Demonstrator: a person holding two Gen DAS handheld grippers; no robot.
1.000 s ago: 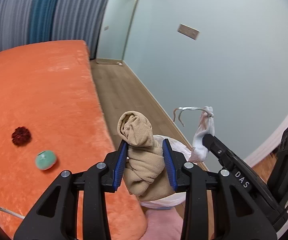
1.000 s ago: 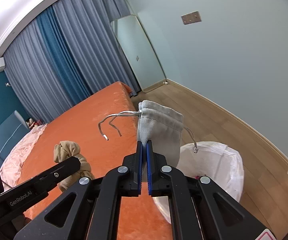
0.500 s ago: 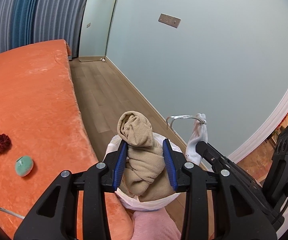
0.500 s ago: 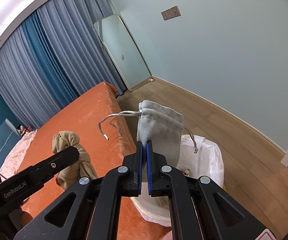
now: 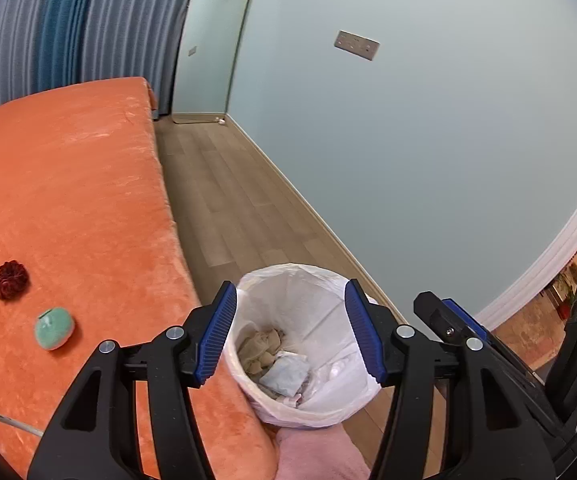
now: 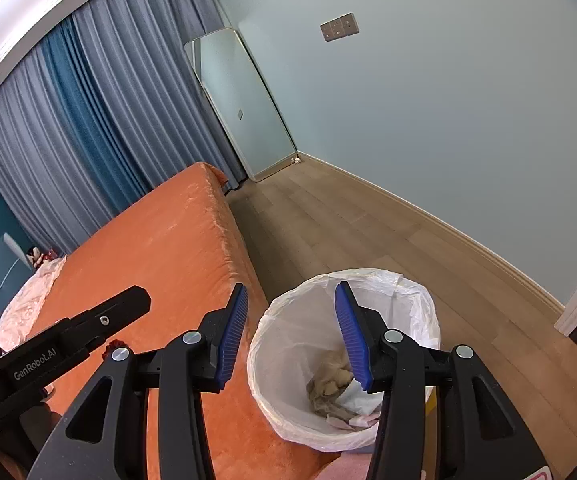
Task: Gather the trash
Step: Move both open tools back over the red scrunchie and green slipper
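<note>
A bin lined with a white plastic bag (image 5: 324,284) (image 6: 284,312) stands on the floor beside the orange bed (image 5: 72,208) (image 6: 160,248). Inside it lie the beige knotted cloth (image 5: 260,350) (image 6: 330,378) and the pale grey pouch (image 5: 286,374) (image 6: 354,398) among other scraps. My left gripper (image 5: 291,334) hovers over the bin, its jaws opening with nothing between them. My right gripper (image 6: 290,336) hangs over the bin's near rim, jaws also opening and empty. A dark red ball (image 5: 10,280) and a green round object (image 5: 53,328) rest on the bed.
Wooden floor (image 5: 228,200) runs between the bed and the pale wall (image 5: 428,160). A tall mirror (image 6: 244,108) leans in the corner by blue-grey curtains (image 6: 88,128). A pink cloth (image 5: 316,456) lies below the bin. A crumpled plastic sheet (image 6: 28,296) lies at the bed's far left.
Both grippers opened. The beige cloth left my left gripper and the grey pouch left my right; both now lie in the bin. Both hands sank a little toward the bin.
</note>
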